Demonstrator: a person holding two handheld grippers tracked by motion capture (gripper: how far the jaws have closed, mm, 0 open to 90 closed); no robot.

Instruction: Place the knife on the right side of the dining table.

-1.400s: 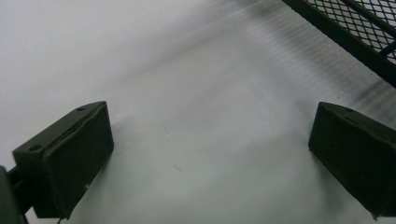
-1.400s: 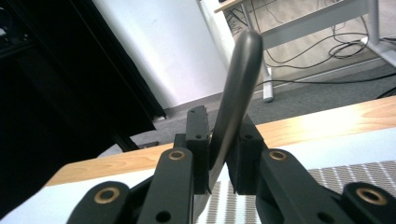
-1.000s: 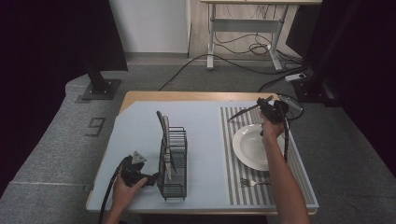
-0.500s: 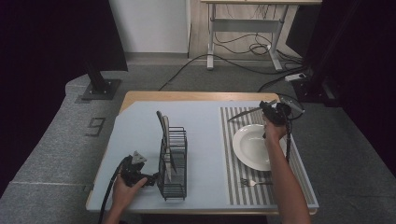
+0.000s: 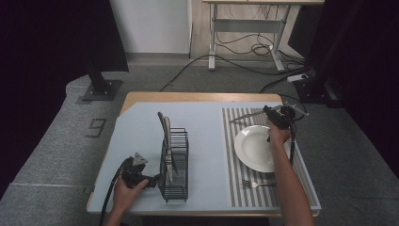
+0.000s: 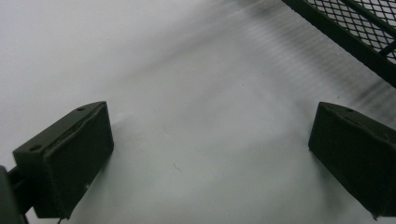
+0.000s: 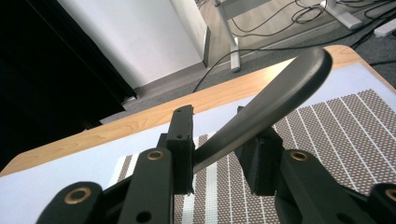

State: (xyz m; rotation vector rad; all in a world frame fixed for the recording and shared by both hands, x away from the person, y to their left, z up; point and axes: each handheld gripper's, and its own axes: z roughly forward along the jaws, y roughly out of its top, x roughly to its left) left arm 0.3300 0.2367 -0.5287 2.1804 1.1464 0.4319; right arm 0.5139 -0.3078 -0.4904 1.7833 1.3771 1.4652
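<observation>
Slippage looks the likeliest trouble: the right gripper (image 5: 272, 113), closed on a knife (image 7: 266, 112) held in the air just beyond the white plate (image 5: 249, 150), pinches only a slim, smooth, dull-grey metal piece. The left gripper (image 6: 210, 158), well away from that plate by the black rack (image 5: 174, 165), gapes wide, holding nothing.

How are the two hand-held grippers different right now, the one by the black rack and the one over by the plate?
The left hand-held gripper sits low on the blue mat beside the black wire rack; the right hand-held gripper is raised beyond the white plate. The left's jaws stand wide apart and empty; the right's are closed on a piece of cutlery. Both are black and held by a hand.
</observation>
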